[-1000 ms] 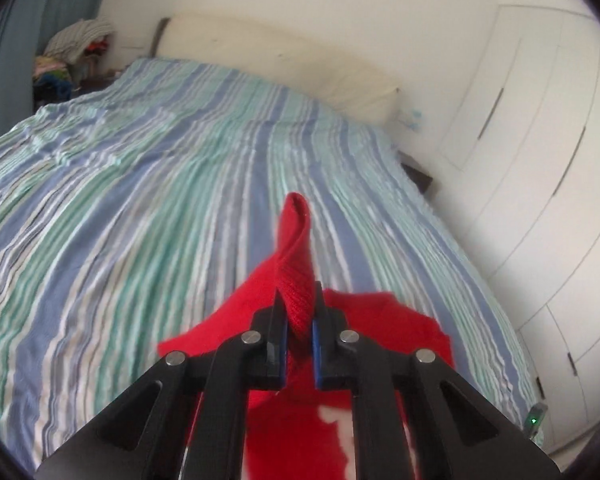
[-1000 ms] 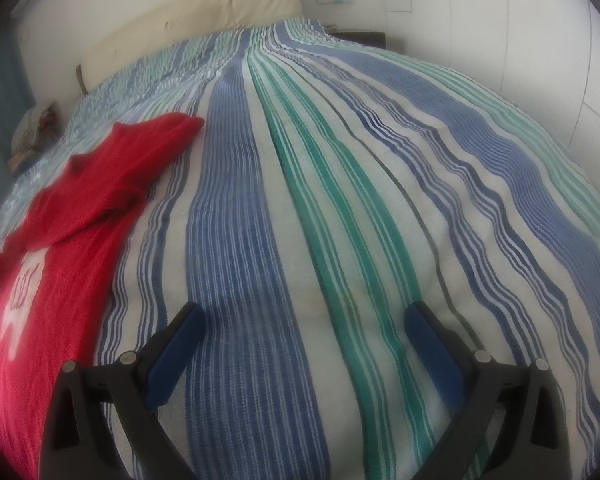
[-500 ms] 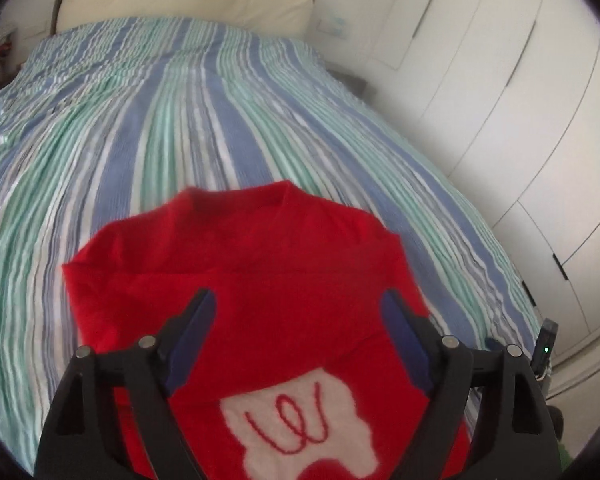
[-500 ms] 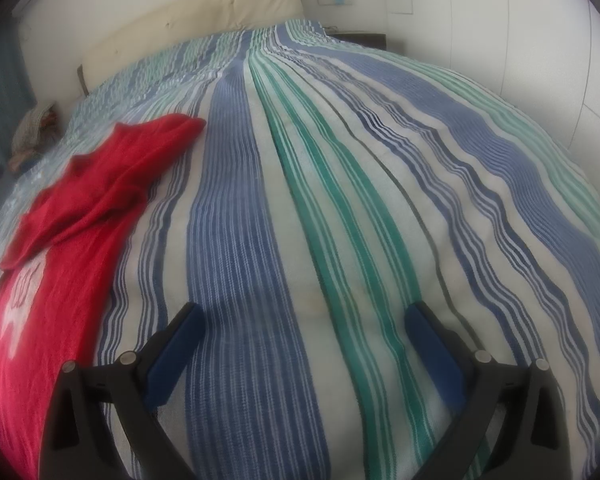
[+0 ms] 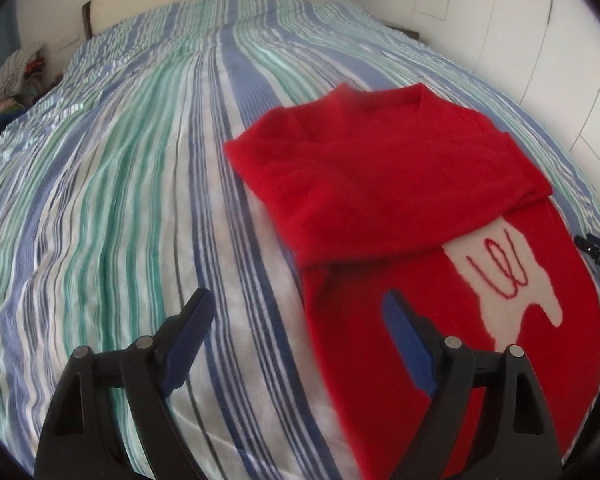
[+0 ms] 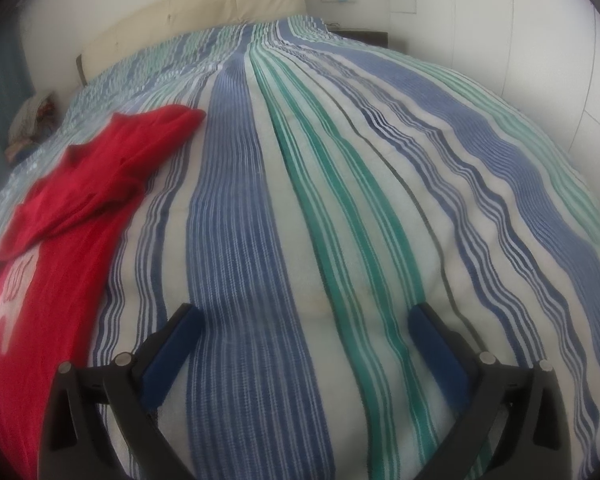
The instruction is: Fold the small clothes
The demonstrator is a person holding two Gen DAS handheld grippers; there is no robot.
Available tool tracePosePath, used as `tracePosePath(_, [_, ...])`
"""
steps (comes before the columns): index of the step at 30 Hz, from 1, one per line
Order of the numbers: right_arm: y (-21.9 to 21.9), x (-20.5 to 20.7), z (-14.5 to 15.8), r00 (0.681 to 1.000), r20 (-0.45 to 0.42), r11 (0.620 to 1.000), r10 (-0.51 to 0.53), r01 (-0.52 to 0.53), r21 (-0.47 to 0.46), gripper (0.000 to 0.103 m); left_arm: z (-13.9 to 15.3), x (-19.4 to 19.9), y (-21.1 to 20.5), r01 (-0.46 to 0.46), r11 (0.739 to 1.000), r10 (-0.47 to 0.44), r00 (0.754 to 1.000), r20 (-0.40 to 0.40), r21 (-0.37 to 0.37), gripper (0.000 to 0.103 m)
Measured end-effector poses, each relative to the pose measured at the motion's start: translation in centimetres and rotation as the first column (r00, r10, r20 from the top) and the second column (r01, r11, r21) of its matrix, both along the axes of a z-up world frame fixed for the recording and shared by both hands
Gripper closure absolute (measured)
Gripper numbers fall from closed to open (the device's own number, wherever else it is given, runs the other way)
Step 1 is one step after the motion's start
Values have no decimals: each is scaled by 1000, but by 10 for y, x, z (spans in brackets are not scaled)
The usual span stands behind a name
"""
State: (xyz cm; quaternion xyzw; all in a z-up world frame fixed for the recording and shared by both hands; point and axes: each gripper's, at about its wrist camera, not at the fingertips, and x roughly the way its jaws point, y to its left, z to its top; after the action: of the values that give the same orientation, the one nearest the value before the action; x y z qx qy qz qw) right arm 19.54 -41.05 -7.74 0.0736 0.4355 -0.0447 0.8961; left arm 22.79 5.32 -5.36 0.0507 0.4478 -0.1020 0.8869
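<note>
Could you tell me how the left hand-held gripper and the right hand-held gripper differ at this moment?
The left hand-held gripper straddles the edge of the red sweater, one finger over it; the right hand-held gripper has only the striped bedspread beneath it, the sweater off to its left. Both stand open and hold nothing.

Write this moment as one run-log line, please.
red sweater: sleeves folded, lying on striped bed | left gripper: open, empty | right gripper: open, empty
</note>
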Motion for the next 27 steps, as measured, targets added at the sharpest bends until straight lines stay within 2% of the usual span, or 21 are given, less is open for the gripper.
tracePosePath(2, [0,0,0,1000,0,1000,-1,1,-6,1,-9,10,-13,-43,996,40,999,31,75,23])
tracePosePath(3, [0,0,0,1000,2,1000,0,0,-6,1,-16,15,-14,-96,988,92,995,37,121,48])
tracePosePath(4, [-1,-1,0,1000,4,1000,0,0,-3,1,-22,20,-10,-152,980,151,988,21,128,84])
tracePosePath(5, [-1,-1,0,1000,6,1000,0,0,0,1,-27,22,2,-188,981,189,982,-12,40,89])
tracePosePath(6, [-2,-1,0,1000,9,1000,1,-1,4,1,-30,19,15,-238,971,237,971,-23,-34,92])
tracePosePath(7, [-2,-1,0,1000,10,1000,1,-1,6,1,-31,13,22,-272,960,271,962,-23,-63,94])
tracePosePath(12, [-3,-3,-1,1000,8,1000,2,-2,6,0,-38,-5,37,-353,932,353,935,-24,-76,98])
tracePosePath(14, [-3,-2,-1,1000,2,1000,3,-3,0,0,-31,-10,42,-380,922,379,925,-30,-74,95])
tracePosePath(15, [-2,-1,-1,1000,1,1000,3,-3,-4,0,-26,-14,43,-390,919,389,921,-24,-63,75])
tracePosePath(16, [-2,-2,-1,1000,1,1000,3,-3,-6,0,-20,-20,43,-400,916,400,917,-5,-46,37])
tracePosePath(18, [-2,-1,-1,1000,2,1000,3,-3,-3,0,-5,-36,40,-427,904,426,901,76,-5,6])
tracePosePath(20, [-2,-1,-1,1000,1,1000,3,-3,-4,0,8,-48,36,-409,912,403,906,130,21,6])
tracePosePath(22, [-2,-1,-1,1000,0,1000,3,-3,-6,0,17,-56,32,-406,912,396,907,144,52,6])
tracePosePath(27, [-1,0,-1,1000,0,1000,3,-3,-7,0,33,-72,28,-405,911,388,905,174,72,6])
